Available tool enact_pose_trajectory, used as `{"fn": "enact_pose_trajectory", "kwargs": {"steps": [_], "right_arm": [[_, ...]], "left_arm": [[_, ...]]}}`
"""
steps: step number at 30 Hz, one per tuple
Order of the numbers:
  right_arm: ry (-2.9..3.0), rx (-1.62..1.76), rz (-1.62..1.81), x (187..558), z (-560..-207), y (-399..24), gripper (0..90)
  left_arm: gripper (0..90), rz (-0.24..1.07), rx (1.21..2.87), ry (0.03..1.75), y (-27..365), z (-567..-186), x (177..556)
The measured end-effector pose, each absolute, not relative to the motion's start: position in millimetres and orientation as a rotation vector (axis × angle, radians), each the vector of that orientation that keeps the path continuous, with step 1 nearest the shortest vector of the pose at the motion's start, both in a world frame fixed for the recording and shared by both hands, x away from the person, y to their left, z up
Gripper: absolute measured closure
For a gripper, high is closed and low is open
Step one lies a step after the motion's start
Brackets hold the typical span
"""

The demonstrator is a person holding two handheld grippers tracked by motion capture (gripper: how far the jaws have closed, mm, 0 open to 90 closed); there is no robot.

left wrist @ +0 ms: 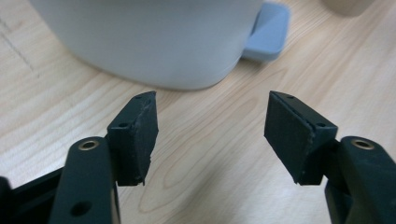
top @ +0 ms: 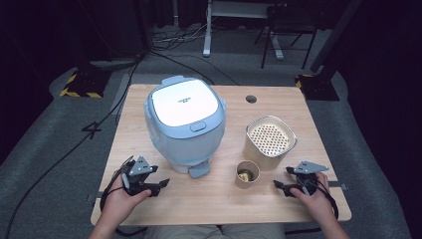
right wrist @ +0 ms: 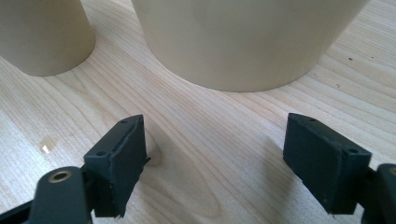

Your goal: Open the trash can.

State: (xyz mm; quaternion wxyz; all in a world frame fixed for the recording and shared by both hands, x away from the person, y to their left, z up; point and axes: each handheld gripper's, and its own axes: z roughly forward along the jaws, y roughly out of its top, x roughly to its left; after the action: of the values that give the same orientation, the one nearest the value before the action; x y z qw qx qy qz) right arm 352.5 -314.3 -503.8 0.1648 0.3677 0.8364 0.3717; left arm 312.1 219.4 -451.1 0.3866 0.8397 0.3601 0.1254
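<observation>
A pale blue and white rice cooker (top: 185,124) stands with its lid down in the middle of the wooden table (top: 219,201). To its right is a beige pot with a perforated insert (top: 269,141), and a small beige cup (top: 247,174) holding something yellowish stands in front of that pot. My left gripper (top: 163,185) rests low at the front left, open and empty, pointing toward the cooker's base (left wrist: 154,37). My right gripper (top: 282,178) lies at the front right, open and empty. It faces the beige pot (right wrist: 243,42), with the cup (right wrist: 42,37) to the left.
A blue tab (top: 199,169) juts from the cooker's front base onto the table. A round hole (top: 251,98) sits near the table's far edge. Cables run across the grey floor on the left, and a chair and a stand are behind the table.
</observation>
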Motion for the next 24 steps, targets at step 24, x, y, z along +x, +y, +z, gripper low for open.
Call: {"fn": "enact_pose_trajectory", "kwargs": {"steps": [24], "right_arm": [[2.381,1.047,1.057,351.7,-503.8,-314.3,21.9]], "left_arm": [[49.9,0.24,1.836,0.66,224.8,-386.0,296.6]]}}
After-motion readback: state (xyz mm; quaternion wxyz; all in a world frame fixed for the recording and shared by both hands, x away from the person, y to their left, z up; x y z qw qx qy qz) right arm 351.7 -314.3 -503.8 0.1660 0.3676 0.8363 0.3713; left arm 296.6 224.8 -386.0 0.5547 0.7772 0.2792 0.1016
